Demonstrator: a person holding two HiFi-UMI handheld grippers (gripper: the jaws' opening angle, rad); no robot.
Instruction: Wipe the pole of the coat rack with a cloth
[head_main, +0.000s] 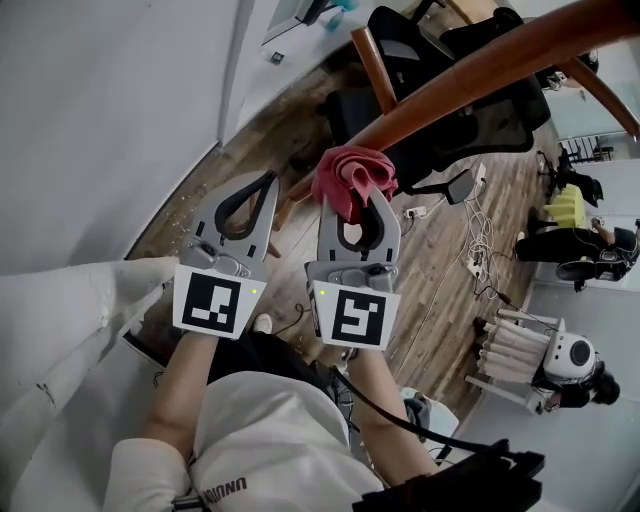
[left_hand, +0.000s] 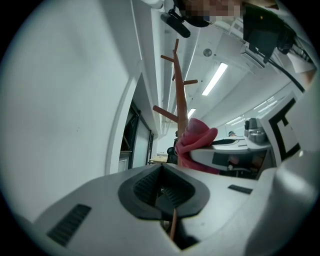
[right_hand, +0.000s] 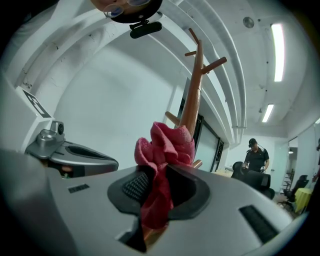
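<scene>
Holding: red cloth (head_main: 352, 175), bunched, clamped in right gripper (head_main: 357, 205) and lying against the brown coat rack pole (head_main: 480, 75). Left gripper (head_main: 266, 182): jaws together, empty, just beside the right.

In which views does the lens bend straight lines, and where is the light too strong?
Left gripper view and right gripper view: strong fisheye bending, walls and ceiling curve, corners are black. Right gripper view: the ceiling lamp glares white, while the pole near the centre looks almost straight. Left gripper view: a mosaic patch at the top edge. Head view: even light, milder bending.
</scene>
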